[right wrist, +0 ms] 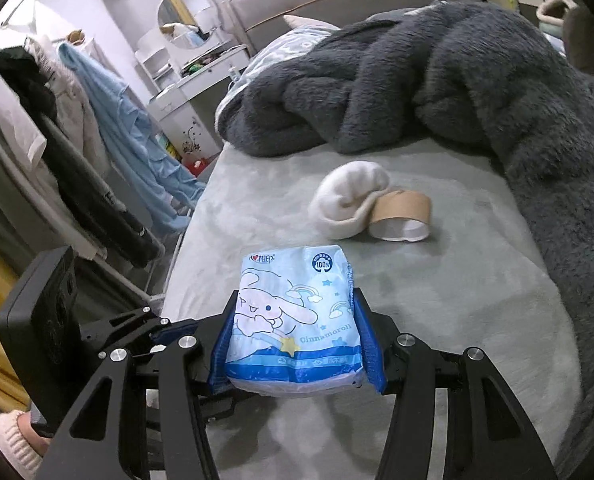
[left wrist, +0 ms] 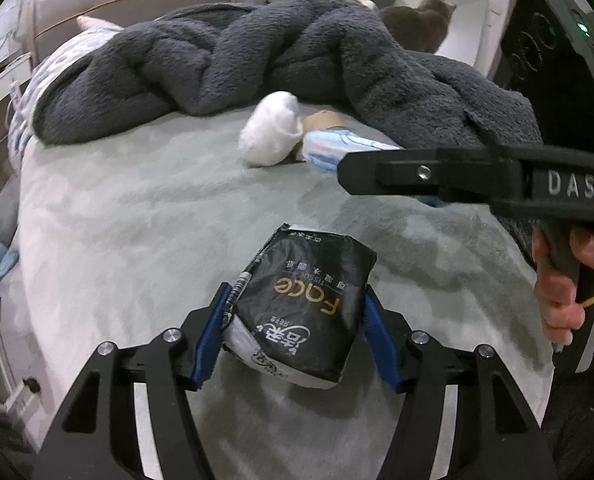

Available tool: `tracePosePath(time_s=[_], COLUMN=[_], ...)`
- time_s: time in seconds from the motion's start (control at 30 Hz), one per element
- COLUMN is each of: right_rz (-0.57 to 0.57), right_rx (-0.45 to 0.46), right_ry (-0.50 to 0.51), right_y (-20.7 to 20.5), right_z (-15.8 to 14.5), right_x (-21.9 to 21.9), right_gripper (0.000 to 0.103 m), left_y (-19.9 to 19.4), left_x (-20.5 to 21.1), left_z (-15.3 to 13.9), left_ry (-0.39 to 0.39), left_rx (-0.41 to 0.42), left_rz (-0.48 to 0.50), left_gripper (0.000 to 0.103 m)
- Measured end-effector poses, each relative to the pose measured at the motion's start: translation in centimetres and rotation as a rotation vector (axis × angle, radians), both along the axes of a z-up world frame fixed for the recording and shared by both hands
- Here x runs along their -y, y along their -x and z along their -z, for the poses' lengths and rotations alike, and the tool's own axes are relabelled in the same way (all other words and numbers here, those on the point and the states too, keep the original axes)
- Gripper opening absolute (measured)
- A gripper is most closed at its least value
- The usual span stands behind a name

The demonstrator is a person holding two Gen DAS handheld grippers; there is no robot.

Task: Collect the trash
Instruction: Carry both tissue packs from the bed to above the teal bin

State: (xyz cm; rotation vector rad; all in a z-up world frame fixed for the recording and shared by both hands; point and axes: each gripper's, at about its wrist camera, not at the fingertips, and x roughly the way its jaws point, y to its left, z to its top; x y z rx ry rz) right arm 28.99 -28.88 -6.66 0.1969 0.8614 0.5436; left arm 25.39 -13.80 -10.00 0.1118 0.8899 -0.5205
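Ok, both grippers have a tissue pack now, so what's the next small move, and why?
Probably lift both packs clear of the bed and carry them off to wherever trash goes; no bin shows here. The left gripper clamps the black tissue pack, the right gripper the blue tissue pack. With both full, the cardboard tube and white sock must wait.

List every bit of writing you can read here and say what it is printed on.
"FACE" and "TISSUE": black tissue pack in the left claw.
"Cinnamoroll" and "100%": blue tissue pack in the right claw.
"DAS": right claw's arm.
Chinese characters on both packs: too small to read.
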Motion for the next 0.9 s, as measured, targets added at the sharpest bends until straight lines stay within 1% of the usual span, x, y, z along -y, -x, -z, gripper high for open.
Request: tracePosePath(time_s=[0.17,0.27,0.47,0.6,0.73,0.9], right_rz=[-0.016,-0.029,-0.037,-0.053,-0.078,-0.093], right_rx=[0.016,0.028,0.026,0.022,0.027,0.039], right_ry=[0.008,0.015,0.045,0.067,0.087,0.084], right_y=[1.3,2.5,4.0,4.8,5.5,6.0], right_z=[-1.1,-1.7,-1.6,-1.5,-1.7,-2.9], right_x=[-0.8,-1.3,-2.3,-3.8,-5.4,-7.0], right_gripper=[0.054,0.054,0.054,0.054,0.054,0.054], left_y=[1.0,1.7,3.3,4.3,5.2,6.2], left_x=[-2.1,-2.9,-4.6,-5.8,-7.4,-9.8], left_z=[-1.0,-1.5,-2.3,-2.6,-2.8,-3.0], left_ry=[-0.001,-0.025,-0.048,-0.05,-0.053,-0.064], left_rx=[0.003,0.017,0.018,0.013,-0.002,-0.028], left_rz=[-0.062,-0.082,-0.127,-0.162,-0.218,-0.298], left_gripper=[0.066,0.066,0.066,0.066,0.066,0.066])
